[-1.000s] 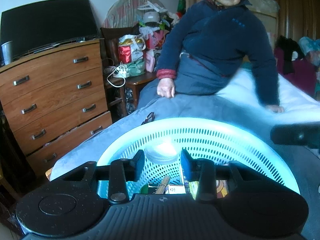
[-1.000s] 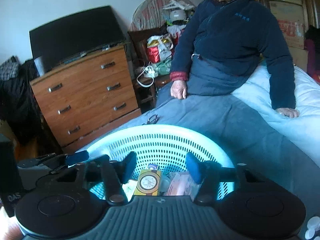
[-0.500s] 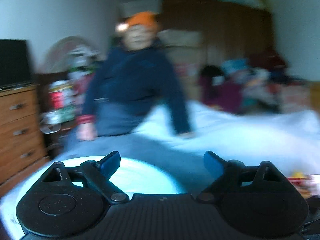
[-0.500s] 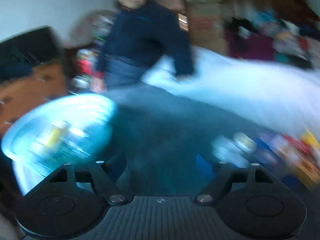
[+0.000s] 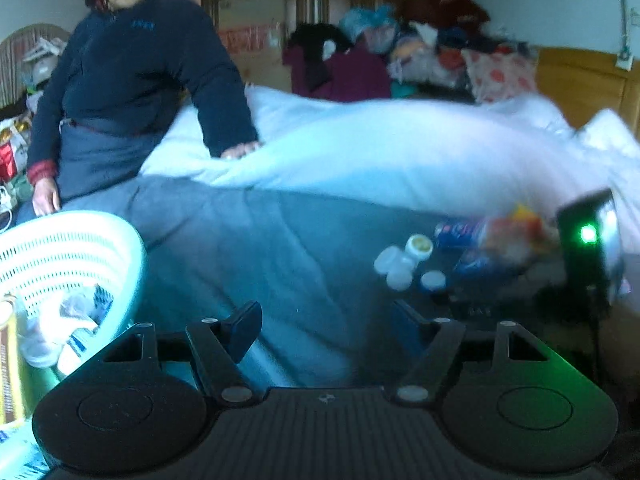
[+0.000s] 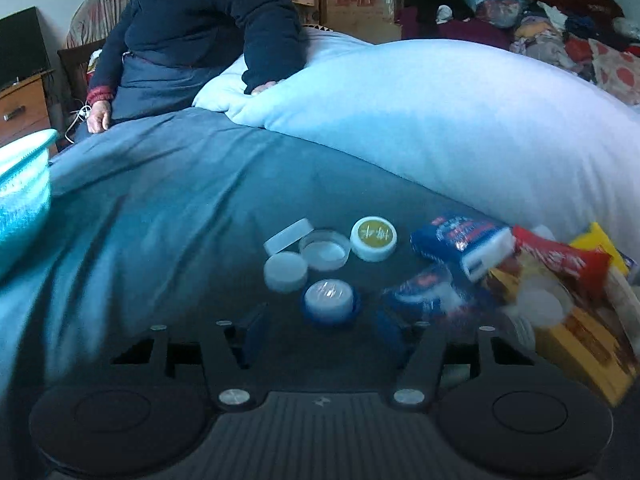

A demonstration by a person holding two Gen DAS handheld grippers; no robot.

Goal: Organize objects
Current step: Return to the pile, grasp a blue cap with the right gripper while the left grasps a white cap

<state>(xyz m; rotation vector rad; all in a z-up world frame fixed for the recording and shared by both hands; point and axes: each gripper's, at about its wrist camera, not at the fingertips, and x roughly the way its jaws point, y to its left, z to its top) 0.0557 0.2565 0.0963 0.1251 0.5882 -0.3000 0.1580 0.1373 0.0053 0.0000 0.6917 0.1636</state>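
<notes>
A pale perforated basket [image 5: 60, 248] holding several packets sits at the left on the grey blanket [image 5: 260, 248]. Its rim [image 6: 24, 160] shows at the left edge of the right wrist view. Small round white jars and lids [image 6: 312, 256], a yellow-topped jar [image 6: 374, 236], a blue-rimmed jar [image 6: 330, 300], blue packets [image 6: 460, 240] and red and yellow packets [image 6: 568, 280] lie on the blanket. My right gripper [image 6: 320, 336] is open, just in front of the blue-rimmed jar. My left gripper [image 5: 326, 328] is open over bare blanket, right of the basket.
A person in a dark jacket [image 5: 132, 80] sits at the far left of the bed, one hand on a white duvet [image 5: 400, 148]. Piled clothes [image 5: 400, 52] lie behind. The other gripper's body with a green light [image 5: 588, 240] shows at right. A wooden dresser [image 6: 20, 112] stands left.
Both grippers have swung right, away from over the basket toward the pile of jars and packets. Both jaws have spread wider. The basket now sits at the left edge.
</notes>
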